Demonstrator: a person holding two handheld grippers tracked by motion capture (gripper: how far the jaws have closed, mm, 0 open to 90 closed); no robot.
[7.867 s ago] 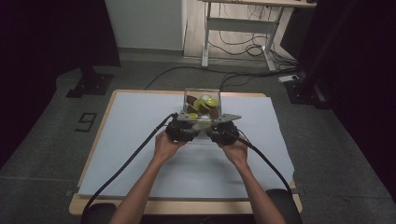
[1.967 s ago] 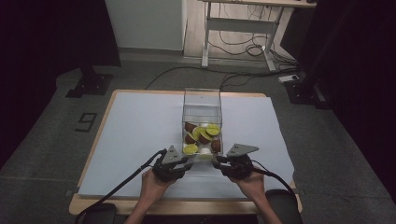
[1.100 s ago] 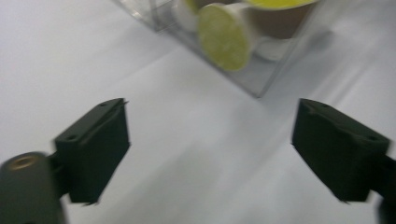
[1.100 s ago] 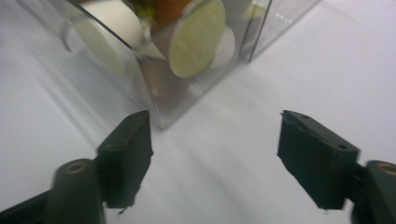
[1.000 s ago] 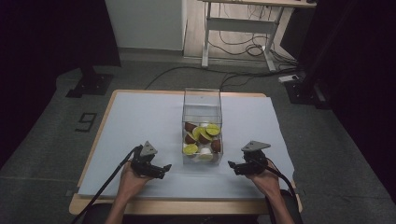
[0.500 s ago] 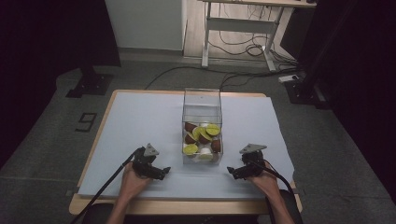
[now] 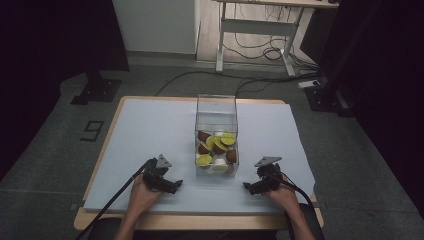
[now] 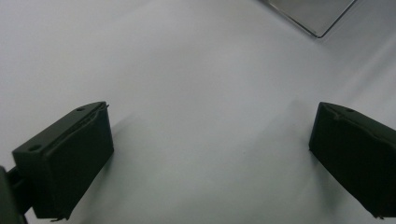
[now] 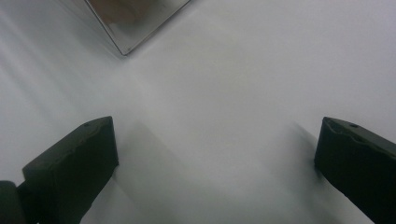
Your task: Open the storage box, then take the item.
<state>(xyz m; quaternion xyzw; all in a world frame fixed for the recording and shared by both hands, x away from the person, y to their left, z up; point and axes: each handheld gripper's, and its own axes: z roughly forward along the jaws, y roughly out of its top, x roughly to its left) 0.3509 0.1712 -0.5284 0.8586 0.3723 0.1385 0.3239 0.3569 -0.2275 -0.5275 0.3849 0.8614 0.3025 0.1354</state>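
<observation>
A clear box (image 7: 216, 131) holds lime-green, reddish-brown and white pieces (image 7: 216, 148) on a pale blue-grey mat (image 7: 150, 130).

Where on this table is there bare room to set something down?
The pale blue mat is bare left of the clear plastic box of cut fruit, and right of it out to the mat's edge. The near strip is crowded: left gripper and right gripper rest on either side of the box's near end, jaws open.
</observation>
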